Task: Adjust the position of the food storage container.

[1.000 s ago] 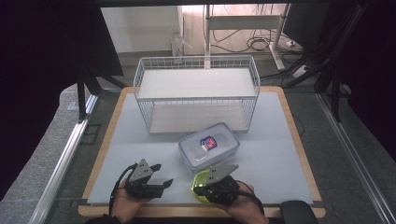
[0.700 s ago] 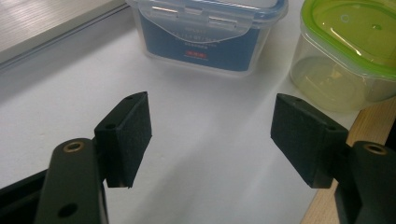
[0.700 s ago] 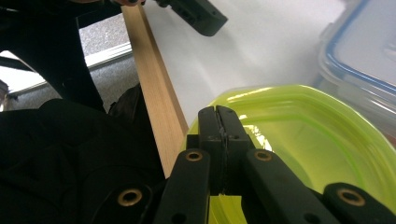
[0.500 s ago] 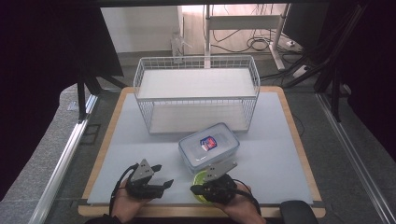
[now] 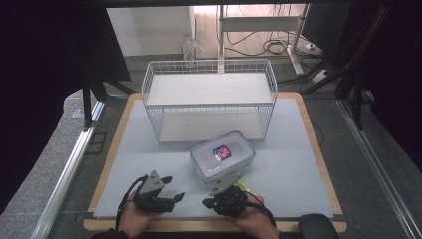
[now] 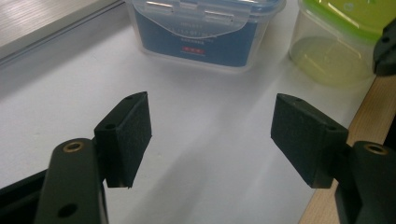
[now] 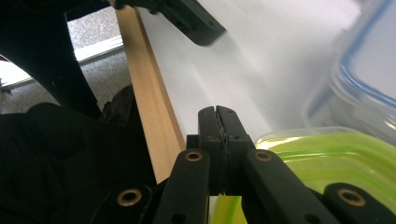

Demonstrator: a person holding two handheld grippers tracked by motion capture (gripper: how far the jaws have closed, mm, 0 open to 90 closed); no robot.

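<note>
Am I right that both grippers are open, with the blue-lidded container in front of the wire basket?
Not quite: the right gripper is shut, its jaws pressed together in the right gripper view. The left gripper is open, and the blue-lidded container does sit in front of the wire basket.

Our count of things on the board

We count two lidded containers, one blue-trimmed [image 5: 222, 157] and one green-lidded [image 6: 340, 37], near the front edge; one wire basket [image 5: 209, 99] at the back edge; and two grippers, left [image 5: 169, 191] and right [image 5: 209, 203].
</note>
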